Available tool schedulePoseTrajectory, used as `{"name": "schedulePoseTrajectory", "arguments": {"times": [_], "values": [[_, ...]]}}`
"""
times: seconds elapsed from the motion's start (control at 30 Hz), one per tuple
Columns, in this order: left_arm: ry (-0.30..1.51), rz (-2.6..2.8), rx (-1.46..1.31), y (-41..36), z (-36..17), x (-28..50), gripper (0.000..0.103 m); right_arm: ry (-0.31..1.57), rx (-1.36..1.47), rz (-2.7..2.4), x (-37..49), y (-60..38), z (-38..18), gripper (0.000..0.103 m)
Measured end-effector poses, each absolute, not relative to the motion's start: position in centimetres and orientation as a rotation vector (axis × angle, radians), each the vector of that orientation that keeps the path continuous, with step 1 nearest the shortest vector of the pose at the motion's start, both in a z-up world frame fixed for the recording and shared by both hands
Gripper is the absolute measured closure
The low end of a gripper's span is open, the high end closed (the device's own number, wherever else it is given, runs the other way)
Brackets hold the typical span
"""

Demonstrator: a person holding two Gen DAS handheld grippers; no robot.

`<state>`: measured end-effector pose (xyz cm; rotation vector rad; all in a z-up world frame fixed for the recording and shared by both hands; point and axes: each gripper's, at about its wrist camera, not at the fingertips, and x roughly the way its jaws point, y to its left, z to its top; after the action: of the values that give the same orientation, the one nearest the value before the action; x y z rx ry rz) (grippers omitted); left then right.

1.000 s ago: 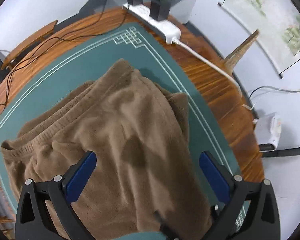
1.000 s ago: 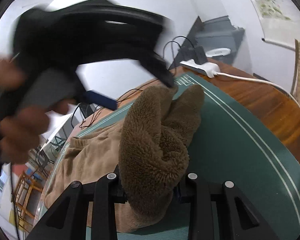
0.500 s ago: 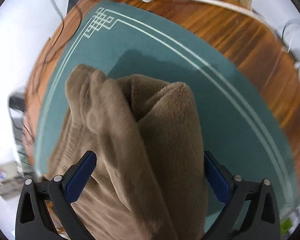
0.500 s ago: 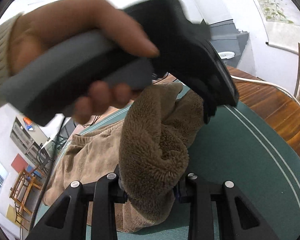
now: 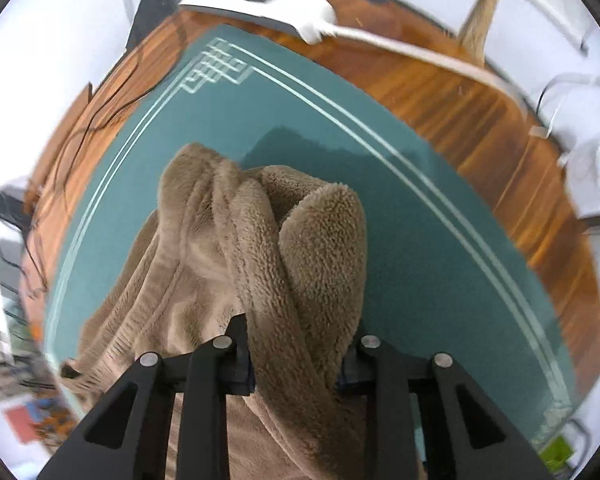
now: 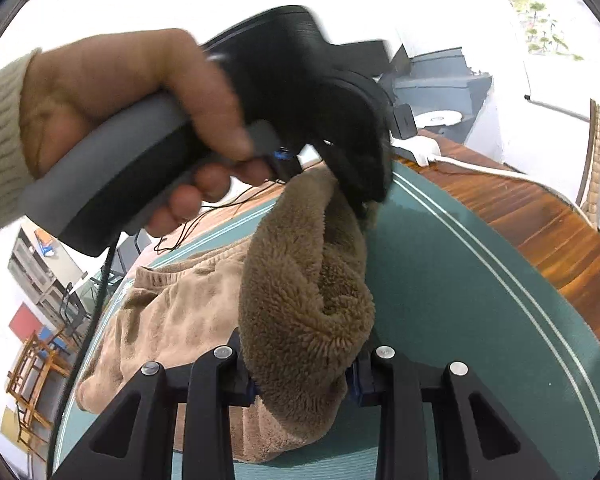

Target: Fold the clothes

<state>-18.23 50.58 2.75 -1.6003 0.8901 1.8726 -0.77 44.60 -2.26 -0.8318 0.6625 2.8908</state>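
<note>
A brown fleece garment (image 5: 260,248) lies bunched on a green mat (image 5: 420,240). My left gripper (image 5: 296,360) points down onto a raised fold of it; its jaws are closing and the fleece is squeezed between them. In the right wrist view the left gripper (image 6: 356,188) hangs from a person's hand (image 6: 120,92) and pinches the top of the same fold. My right gripper (image 6: 300,368) is shut on a thick roll of the garment (image 6: 300,280) at the near end. The rest of the cloth spreads flat to the left.
The mat covers a round wooden table (image 5: 460,92). A white power strip (image 5: 268,8) with plugs and a cable lies at the far edge, thin black wires trail on the left. Bare mat (image 6: 480,300) shows to the right of the garment.
The left gripper came down over the raised fold and its wide-open jaws closed onto the fleece. The right gripper kept still with its hold on the cloth.
</note>
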Motion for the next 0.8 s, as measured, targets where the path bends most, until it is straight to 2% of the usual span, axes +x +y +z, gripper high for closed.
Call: {"name": "schedulePoseTrajectory", "arguments": {"times": [0.23,0.5,0.6,0.8], "values": [[0.523,1.92,-1.548,42.9,9.8,-20.3,0.074,0.573,-0.728,2.952,1.2,40.8,2.2,0.07],[0.19,1.991,-1.471,27.9,15.2,-23.5,0.074,0.385,-0.669,3.09,-0.3,30.8,6.2,0.07],[0.075,2.01,-1.467,21.6,15.3,-24.4,0.074,0.307,-0.705,3.139,-2.7,27.1,5.8,0.07],[-0.163,2.026,-1.497,9.6,11.1,-25.7,0.075,0.129,-0.852,3.217,-5.2,19.1,3.6,0.07]]}}
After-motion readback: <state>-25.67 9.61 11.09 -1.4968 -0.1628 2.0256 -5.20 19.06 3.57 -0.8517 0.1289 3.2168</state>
